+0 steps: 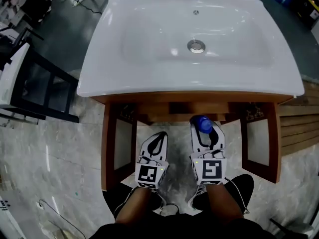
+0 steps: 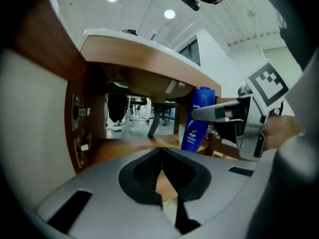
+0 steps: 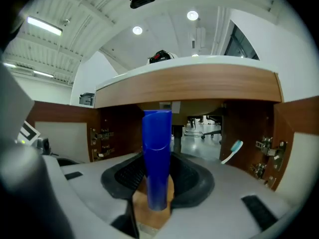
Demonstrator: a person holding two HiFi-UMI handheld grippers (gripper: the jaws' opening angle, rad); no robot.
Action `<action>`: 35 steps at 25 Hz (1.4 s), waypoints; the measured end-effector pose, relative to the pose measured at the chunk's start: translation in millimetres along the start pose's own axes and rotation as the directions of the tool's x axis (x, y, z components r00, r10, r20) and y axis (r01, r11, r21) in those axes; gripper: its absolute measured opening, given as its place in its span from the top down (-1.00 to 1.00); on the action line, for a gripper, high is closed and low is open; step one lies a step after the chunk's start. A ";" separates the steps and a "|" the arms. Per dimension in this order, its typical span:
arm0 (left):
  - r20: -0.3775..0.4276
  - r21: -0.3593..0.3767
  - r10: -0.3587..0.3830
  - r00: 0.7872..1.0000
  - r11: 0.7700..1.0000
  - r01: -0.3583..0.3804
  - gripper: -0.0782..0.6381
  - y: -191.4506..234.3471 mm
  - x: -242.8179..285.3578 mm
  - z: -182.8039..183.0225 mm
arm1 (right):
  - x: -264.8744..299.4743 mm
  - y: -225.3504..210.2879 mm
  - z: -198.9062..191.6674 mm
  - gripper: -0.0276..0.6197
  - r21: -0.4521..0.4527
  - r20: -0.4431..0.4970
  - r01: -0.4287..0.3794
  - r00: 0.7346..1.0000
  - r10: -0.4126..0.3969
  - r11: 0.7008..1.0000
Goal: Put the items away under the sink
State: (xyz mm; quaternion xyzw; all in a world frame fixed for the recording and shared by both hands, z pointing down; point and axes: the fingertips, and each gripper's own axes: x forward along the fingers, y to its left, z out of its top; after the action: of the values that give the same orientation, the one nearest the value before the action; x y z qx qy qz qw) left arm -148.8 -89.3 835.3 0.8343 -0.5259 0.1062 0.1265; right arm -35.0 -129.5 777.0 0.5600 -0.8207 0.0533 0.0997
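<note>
Below the white sink (image 1: 124, 68), at the open wooden cabinet (image 1: 109, 148) in the frame's lower middle, the right gripper (image 1: 206, 129) pinches an upright blue bottle (image 1: 201, 122). Just left of it, the left gripper (image 1: 159, 136) holds its jaws pressed together, empty.

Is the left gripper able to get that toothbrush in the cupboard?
Probably, with a detour: the cupboard stands open and the left gripper is empty, but the toothbrush leans at the right side, past the right gripper holding the blue bottle.
</note>
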 end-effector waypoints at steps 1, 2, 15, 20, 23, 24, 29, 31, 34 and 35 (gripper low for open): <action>0.010 -0.009 -0.006 1.000 1.000 0.006 0.72 4.2 8.0 -10.6 | 4.5 1.4 -5.6 0.42 -0.009 0.014 -0.001 1.000 0.001 1.000; 0.025 -0.025 -0.012 1.000 1.000 0.012 0.72 8.9 16.2 -19.6 | 9.0 3.0 -10.8 0.42 -0.017 0.029 -0.001 1.000 0.002 1.000; 0.139 0.026 -0.025 0.990 0.999 0.022 0.72 19.9 39.1 -45.3 | 66.7 -4.1 -28.0 0.42 -0.018 0.089 0.065 0.994 -0.064 0.998; 0.159 0.042 -0.033 0.987 0.999 0.027 0.72 20.5 39.6 -41.2 | 99.5 -12.1 -13.5 0.42 -0.023 0.103 0.091 0.991 -0.089 0.996; 0.173 0.044 -0.028 0.985 0.999 0.021 0.72 22.2 38.1 -37.1 | 121.6 -18.1 -8.5 0.42 -0.023 0.095 0.115 0.989 -0.112 0.993; 0.175 0.044 -0.025 0.984 0.999 0.018 0.72 22.9 37.4 -35.8 | 128.4 -19.9 -7.4 0.42 -0.025 0.089 0.123 0.989 -0.120 0.992; 0.178 0.028 -0.011 0.984 1.000 0.006 0.72 27.4 37.5 -38.0 | 154.4 -26.6 -9.0 0.42 -0.038 0.056 0.143 0.989 -0.140 0.989; 0.175 0.022 -0.006 0.985 1.000 0.002 0.72 28.7 39.0 -40.7 | 158.4 -29.0 -10.7 0.42 -0.039 0.061 0.152 0.987 -0.150 0.988; 0.173 0.018 -0.004 0.985 1.000 0.001 0.72 29.6 40.1 -41.0 | 159.9 -32.5 -10.0 0.41 -0.028 0.074 0.164 0.984 -0.162 0.986; 0.174 0.018 -0.004 0.985 1.000 0.001 0.72 29.4 40.1 -40.6 | 160.3 -32.9 -10.0 0.41 -0.025 0.078 0.165 0.984 -0.163 0.986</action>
State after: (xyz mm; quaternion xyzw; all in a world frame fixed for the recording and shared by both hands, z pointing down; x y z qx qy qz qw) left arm -160.2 -122.5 889.1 0.8422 -0.5329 0.0375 0.0728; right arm -60.0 -285.2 821.7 0.6258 -0.7756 0.0109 0.0815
